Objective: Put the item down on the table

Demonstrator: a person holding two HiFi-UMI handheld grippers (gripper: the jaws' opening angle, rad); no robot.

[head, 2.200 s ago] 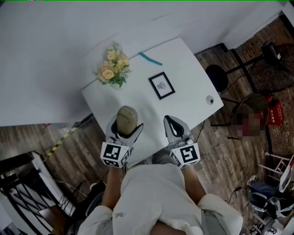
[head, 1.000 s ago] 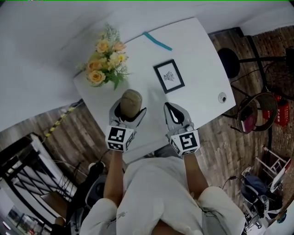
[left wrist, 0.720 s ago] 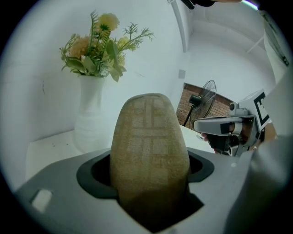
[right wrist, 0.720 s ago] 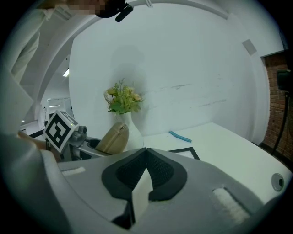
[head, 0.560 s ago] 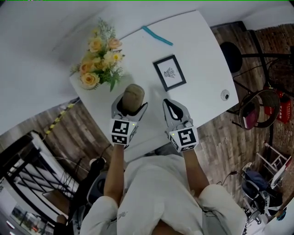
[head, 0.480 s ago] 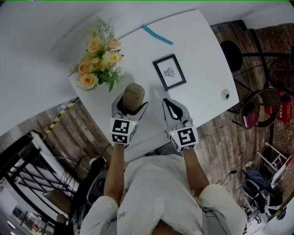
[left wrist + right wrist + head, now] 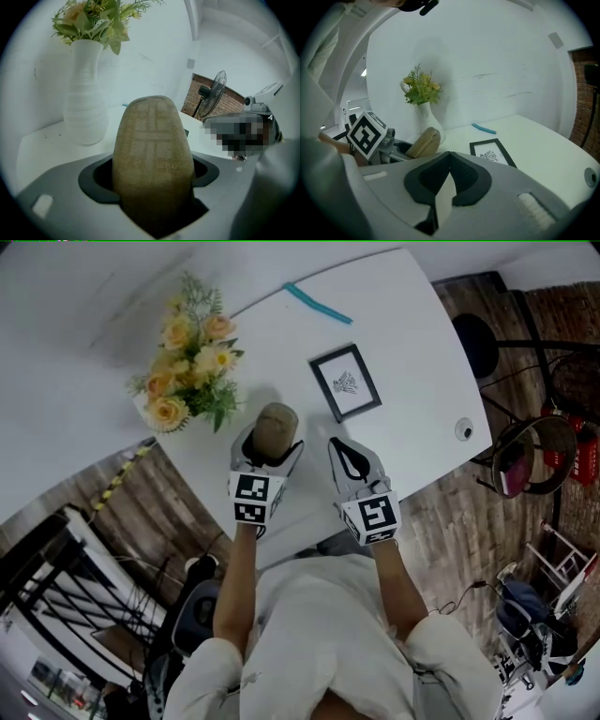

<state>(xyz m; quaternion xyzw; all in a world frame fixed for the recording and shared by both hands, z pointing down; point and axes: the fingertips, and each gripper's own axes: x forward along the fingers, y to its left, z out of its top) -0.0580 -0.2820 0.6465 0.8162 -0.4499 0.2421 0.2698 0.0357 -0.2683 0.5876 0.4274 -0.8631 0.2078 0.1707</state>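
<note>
My left gripper (image 7: 267,452) is shut on a tan, rounded oblong item (image 7: 276,427) with a woven texture. The item stands up between the jaws and fills the middle of the left gripper view (image 7: 152,154). It hangs over the near part of the white table (image 7: 412,352), just right of the flower vase. My right gripper (image 7: 338,448) is beside it on the right, shut with nothing in it. In the right gripper view its jaws (image 7: 449,158) meet at the tips, and the tan item (image 7: 423,142) shows at the left.
A white vase (image 7: 84,105) of yellow and peach flowers (image 7: 187,351) stands at the table's left. A black picture frame (image 7: 345,382) lies ahead of the right gripper, a teal strip (image 7: 317,303) beyond it. A round grommet (image 7: 465,428) sits near the right edge. Chairs and stands crowd the wooden floor.
Both grippers have come farther in over the table, closer to the vase and the frame. The left gripper still holds the tan item; the right stays shut.
</note>
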